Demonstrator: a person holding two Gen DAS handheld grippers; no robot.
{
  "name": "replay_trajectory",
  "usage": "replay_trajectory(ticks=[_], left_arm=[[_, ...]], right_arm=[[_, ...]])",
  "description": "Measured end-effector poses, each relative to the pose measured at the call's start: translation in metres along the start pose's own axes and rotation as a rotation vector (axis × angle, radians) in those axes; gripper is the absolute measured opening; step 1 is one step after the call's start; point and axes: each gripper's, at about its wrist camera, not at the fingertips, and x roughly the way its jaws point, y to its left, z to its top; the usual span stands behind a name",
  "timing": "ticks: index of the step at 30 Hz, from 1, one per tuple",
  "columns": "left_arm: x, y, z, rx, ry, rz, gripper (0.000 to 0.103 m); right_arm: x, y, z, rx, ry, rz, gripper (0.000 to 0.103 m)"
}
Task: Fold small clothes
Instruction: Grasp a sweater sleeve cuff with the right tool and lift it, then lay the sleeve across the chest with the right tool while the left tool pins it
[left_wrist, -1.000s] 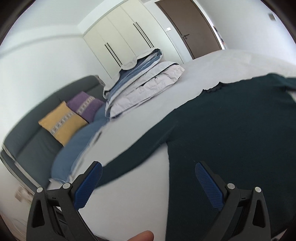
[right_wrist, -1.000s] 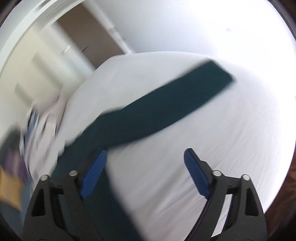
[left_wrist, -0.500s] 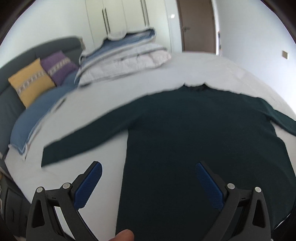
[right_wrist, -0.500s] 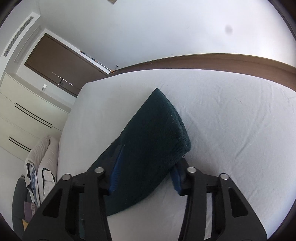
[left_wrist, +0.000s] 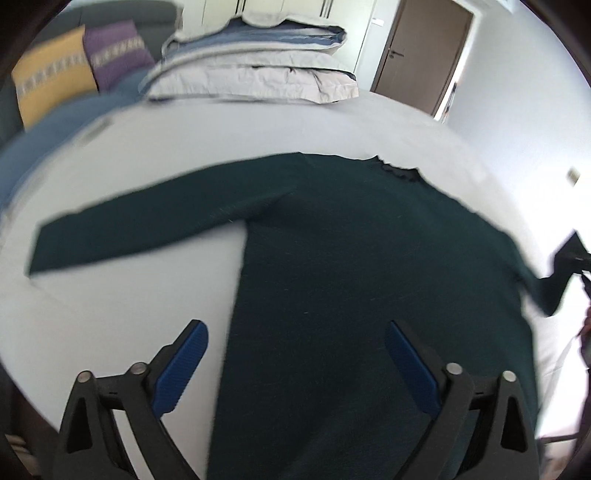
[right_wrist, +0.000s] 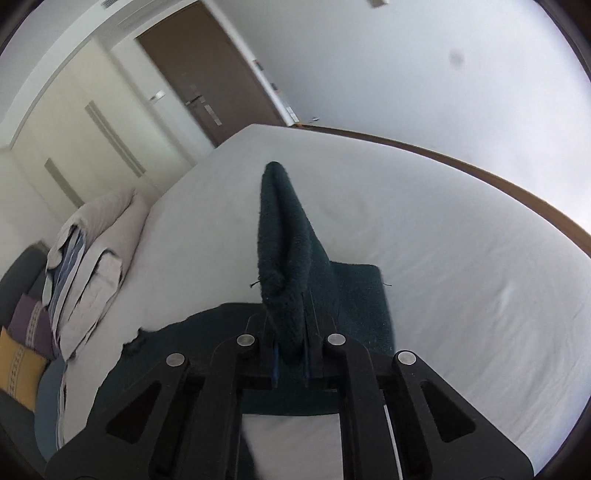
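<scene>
Much of my left-wrist view is smeared with motion blur, so the edges of the dark green sweater (left_wrist: 369, 277) and the texture of its knit are hard to read there. Its hem runs out of the bottom of the picture between my left gripper (left_wrist: 295, 363) fingers, and its far sleeve at the right edge ends in a dark shape I cannot make out clearly. In my right-wrist view the black body of my right gripper (right_wrist: 290, 354) covers most of the sweater's torso; only a bit of the collar (right_wrist: 135, 341) peeks out to the left.

The sweater lies spread flat on the white bed (left_wrist: 129, 295), chest down the middle, one sleeve (left_wrist: 147, 229) stretched out to the left on the sheet. The other sleeve cuff (right_wrist: 284, 236) stands up off the bed, pinched between my right gripper's blue pads, which are pressed together on it, the fabric rising in a peak above them.

My left gripper hangs over the lower torso with its jaws wide apart and just beginning to close; the cloth lies beneath them, not touched by either pad.

At the head of the bed sits a folded duvet stack (left_wrist: 258, 66), with a yellow cushion (left_wrist: 51, 74) and a purple cushion (left_wrist: 118, 48) on the grey sofa beside it.
</scene>
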Motion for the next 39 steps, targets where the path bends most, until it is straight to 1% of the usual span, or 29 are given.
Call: replay_trajectory(ticks=[1, 3, 5, 7, 8, 10, 11, 12, 13, 15, 16, 17, 18, 19, 22, 23, 25, 26, 27, 29, 31, 32, 33, 34, 35, 36, 37, 38, 39], left_arm=[[0.001, 0.004, 0.002, -0.024, 0.005, -0.032, 0.096], [0.003, 0.013, 0.007, -0.068, 0.009, -0.098, 0.095], [0.005, 0.019, 0.013, -0.105, 0.011, -0.146, 0.094], [0.006, 0.027, 0.019, -0.139, 0.003, -0.182, 0.094], [0.007, 0.031, 0.022, -0.154, 0.001, -0.188, 0.094], [0.01, 0.038, 0.029, -0.175, -0.007, -0.198, 0.094], [0.011, 0.041, 0.032, -0.185, -0.011, -0.202, 0.094], [0.013, 0.043, 0.036, -0.195, -0.013, -0.208, 0.094], [0.016, 0.045, 0.039, -0.204, -0.013, -0.217, 0.094], [0.024, 0.043, 0.044, -0.218, -0.004, -0.244, 0.094], [0.027, 0.04, 0.045, -0.22, 0.002, -0.257, 0.094], [0.032, 0.036, 0.048, -0.22, 0.008, -0.27, 0.094], [0.038, 0.03, 0.05, -0.215, 0.016, -0.279, 0.094], [0.044, 0.023, 0.053, -0.212, 0.026, -0.291, 0.094], [0.066, 0.001, 0.061, -0.211, 0.063, -0.331, 0.094], [0.073, -0.007, 0.065, -0.21, 0.074, -0.343, 0.094], [0.093, -0.028, 0.074, -0.197, 0.104, -0.356, 0.093], [0.101, -0.034, 0.077, -0.189, 0.116, -0.351, 0.091], [0.111, -0.043, 0.081, -0.179, 0.131, -0.342, 0.087], [0.13, -0.055, 0.087, -0.164, 0.162, -0.321, 0.08], [0.15, -0.064, 0.094, -0.146, 0.188, -0.294, 0.066], [0.16, -0.067, 0.097, -0.142, 0.203, -0.279, 0.062], [0.168, -0.07, 0.1, -0.133, 0.206, -0.259, 0.054], [0.172, -0.073, 0.103, -0.118, 0.198, -0.237, 0.046], [0.174, -0.076, 0.105, -0.106, 0.193, -0.221, 0.041], [0.175, -0.079, 0.106, -0.088, 0.194, -0.201, 0.032], [0.174, -0.081, 0.107, -0.074, 0.195, -0.194, 0.023], [0.173, -0.082, 0.109, -0.06, 0.193, -0.196, 0.02], [0.17, -0.082, 0.111, -0.047, 0.183, -0.199, 0.012]], right_arm=[[0.01, 0.037, -0.002, -0.062, 0.017, 0.038, 0.007], [0.022, 0.097, -0.007, -0.135, 0.049, 0.099, 0.007], [0.047, 0.158, -0.025, -0.197, 0.113, 0.177, 0.007], [0.062, 0.207, -0.055, -0.255, 0.156, 0.206, 0.007], [0.078, 0.234, -0.07, -0.289, 0.187, 0.218, 0.007], [0.103, 0.282, -0.097, -0.316, 0.256, 0.252, 0.008], [0.113, 0.297, -0.115, -0.321, 0.29, 0.265, 0.009], [0.124, 0.308, -0.142, -0.328, 0.324, 0.264, 0.01], [0.138, 0.317, -0.156, -0.336, 0.366, 0.257, 0.013], [0.149, 0.313, -0.193, -0.326, 0.42, 0.275, 0.031], [0.151, 0.289, -0.219, -0.314, 0.433, 0.292, 0.047], [0.146, 0.279, -0.233, -0.297, 0.44, 0.312, 0.053], [0.12, 0.246, -0.259, -0.284, 0.43, 0.321, 0.055], [0.112, 0.236, -0.262, -0.266, 0.417, 0.331, 0.057], [0.093, 0.199, -0.261, -0.169, 0.379, 0.386, 0.063], [0.088, 0.187, -0.258, -0.146, 0.371, 0.4, 0.063], [0.071, 0.157, -0.247, -0.104, 0.351, 0.41, 0.063], [0.067, 0.145, -0.247, -0.081, 0.337, 0.4, 0.063], [0.064, 0.133, -0.238, -0.066, 0.335, 0.394, 0.063], [0.059, 0.113, -0.235, -0.017, 0.332, 0.387, 0.064], [0.058, 0.094, -0.229, 0.035, 0.322, 0.371, 0.064], [0.061, 0.088, -0.228, 0.061, 0.316, 0.368, 0.064], [0.062, 0.081, -0.224, 0.086, 0.314, 0.367, 0.064], [0.063, 0.071, -0.218, 0.105, 0.315, 0.369, 0.064], [0.066, 0.065, -0.217, 0.132, 0.313, 0.372, 0.064], [0.067, 0.055, -0.209, 0.148, 0.31, 0.374, 0.064], [0.067, 0.048, -0.204, 0.16, 0.306, 0.373, 0.064], [0.07, 0.045, -0.199, 0.174, 0.3, 0.374, 0.064], [0.075, 0.044, -0.194, 0.189, 0.296, 0.376, 0.064]])
